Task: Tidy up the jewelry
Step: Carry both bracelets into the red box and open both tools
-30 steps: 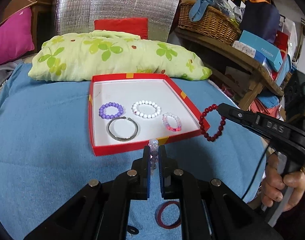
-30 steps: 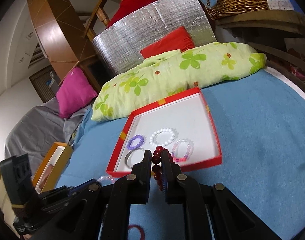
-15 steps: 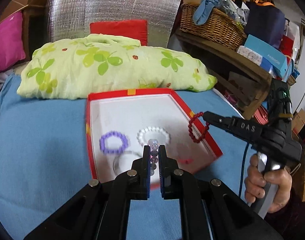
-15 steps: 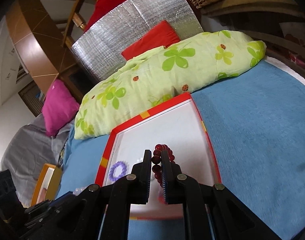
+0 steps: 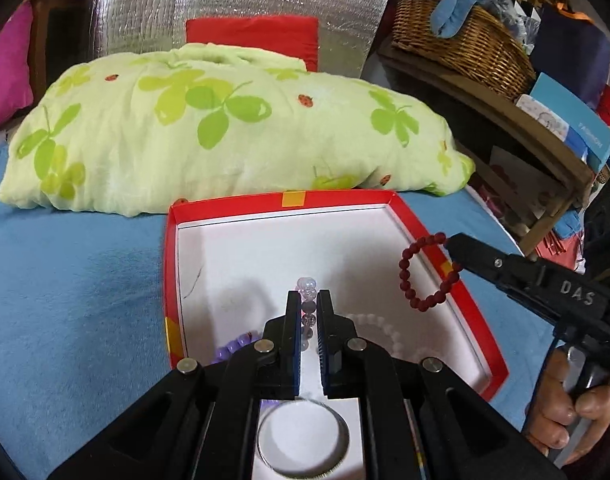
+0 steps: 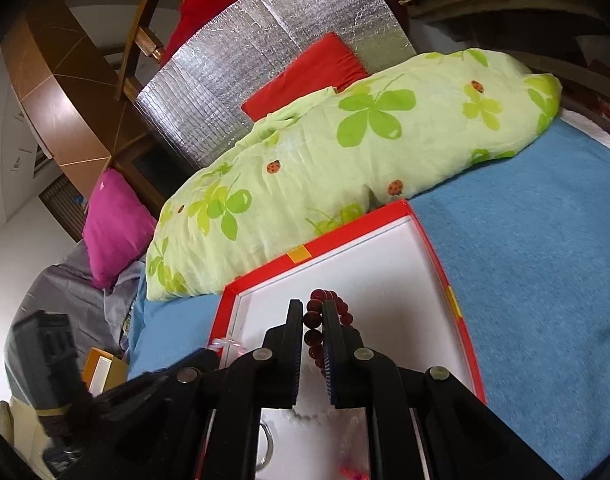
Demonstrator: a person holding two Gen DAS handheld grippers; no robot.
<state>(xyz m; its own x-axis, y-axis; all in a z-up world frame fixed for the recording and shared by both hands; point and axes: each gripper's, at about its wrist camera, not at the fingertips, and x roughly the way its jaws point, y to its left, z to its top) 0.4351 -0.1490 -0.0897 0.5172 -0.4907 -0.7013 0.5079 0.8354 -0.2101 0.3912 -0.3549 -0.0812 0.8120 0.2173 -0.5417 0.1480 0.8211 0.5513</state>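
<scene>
A red box [image 5: 289, 200] with a white inside lies on the blue bed cover. My left gripper [image 5: 308, 300] is shut on a clear, pale-purple bead bracelet [image 5: 307, 286] and hangs over the middle of the box. My right gripper [image 6: 313, 312] is shut on a dark red bead bracelet [image 6: 313, 338], which hangs over the box's right rim [image 5: 409, 276]. A purple bracelet [image 5: 235, 346], a white bead bracelet [image 5: 381, 326] and a silver bangle [image 5: 305, 436] lie in the box, partly hidden by my left gripper's fingers. Part of a pink bracelet [image 6: 351, 470] shows at the near end.
A green clover-print pillow [image 5: 225, 128] lies right behind the box, with a red cushion [image 5: 253, 34] and a silver foil panel [image 5: 233, 0] beyond. At the right a wooden shelf [image 5: 505, 120] bears a wicker basket [image 5: 465, 48]. A person's hand [image 5: 565, 412] holds the right gripper.
Both grippers have moved forward from the box's near edge to above its white inside, each carrying its bracelet. The bracelets lying in the box now sit under and behind the fingers.
</scene>
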